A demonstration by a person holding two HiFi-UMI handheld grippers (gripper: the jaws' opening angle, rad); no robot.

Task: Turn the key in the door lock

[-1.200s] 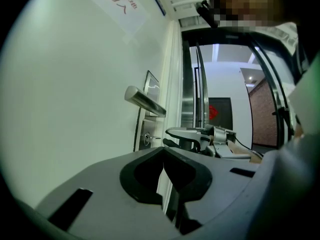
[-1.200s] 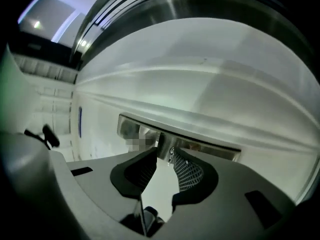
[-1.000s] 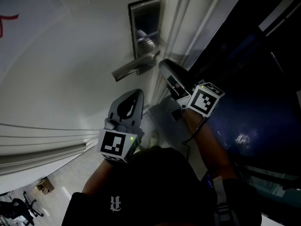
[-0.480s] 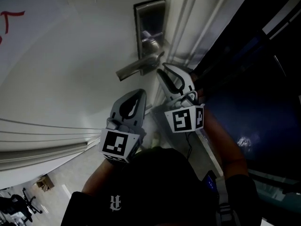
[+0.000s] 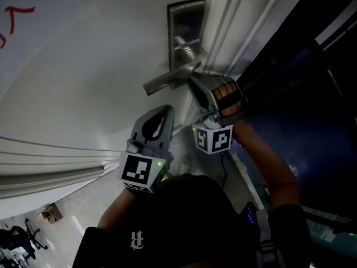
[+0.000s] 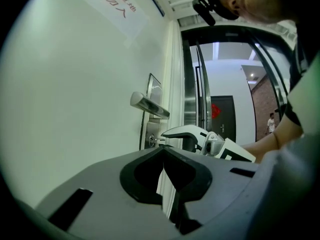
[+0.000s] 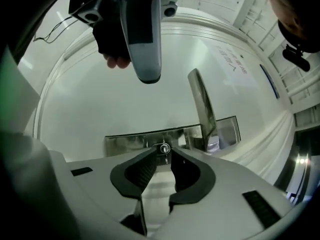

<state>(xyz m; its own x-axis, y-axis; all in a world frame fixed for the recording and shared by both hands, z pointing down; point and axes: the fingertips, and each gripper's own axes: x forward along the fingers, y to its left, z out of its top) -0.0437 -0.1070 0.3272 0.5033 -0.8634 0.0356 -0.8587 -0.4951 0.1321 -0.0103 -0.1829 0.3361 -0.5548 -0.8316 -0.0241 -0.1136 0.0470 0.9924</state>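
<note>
door (image 5: 83,66) white; lock plate (image 5: 187,24) silver; left hand-held gripper (image 5: 165,110) grey, marker cube (image 5: 138,172) black-and-white squares.

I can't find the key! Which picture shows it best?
The right gripper view: the small metal key sits straight ahead, between the right tool's open jaws. The left gripper view shows it tiny, side-on. In the head view it's hidden.

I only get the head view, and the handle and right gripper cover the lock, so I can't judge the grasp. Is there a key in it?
Observer: Yes; the left gripper view shows a key sticking out of the lock under the door handle.
Operator: Is the right gripper on it?
Observer: No; its own view shows the fingers apart, key at the gap.
Operator: And the left gripper?
Observer: Shut, empty.
</note>
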